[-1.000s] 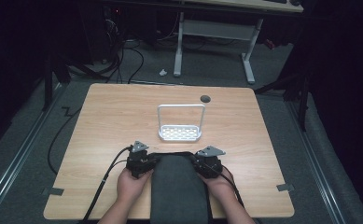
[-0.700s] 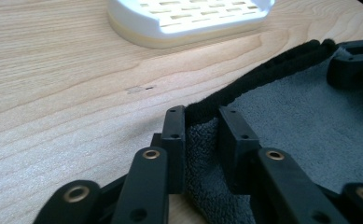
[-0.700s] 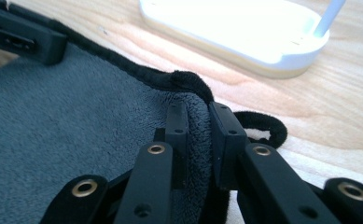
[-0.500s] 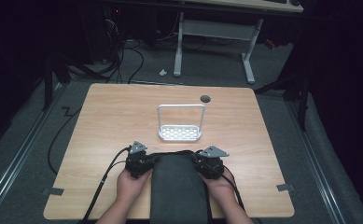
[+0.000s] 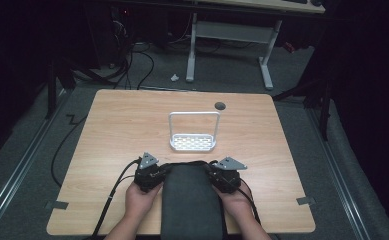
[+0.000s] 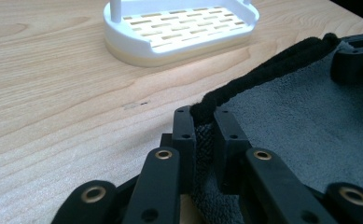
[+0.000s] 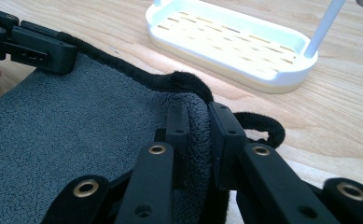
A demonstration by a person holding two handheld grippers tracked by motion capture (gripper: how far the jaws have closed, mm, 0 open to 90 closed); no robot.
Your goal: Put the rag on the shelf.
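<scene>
A wooden table (image 5: 132,125) is carrying a grey towel (image 5: 189,200) lying at its near edge in front of a white rack (image 5: 193,143), while the left gripper (image 6: 202,128), having just been closing, and the right gripper (image 7: 198,123) are each pinching a far corner of it.

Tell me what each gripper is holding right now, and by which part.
Both hold the grey towel. The left gripper, whose jaws have just been closing, pinches its far left corner at the black hem; the right gripper pinches the far right corner, beside the hanging loop.
</scene>
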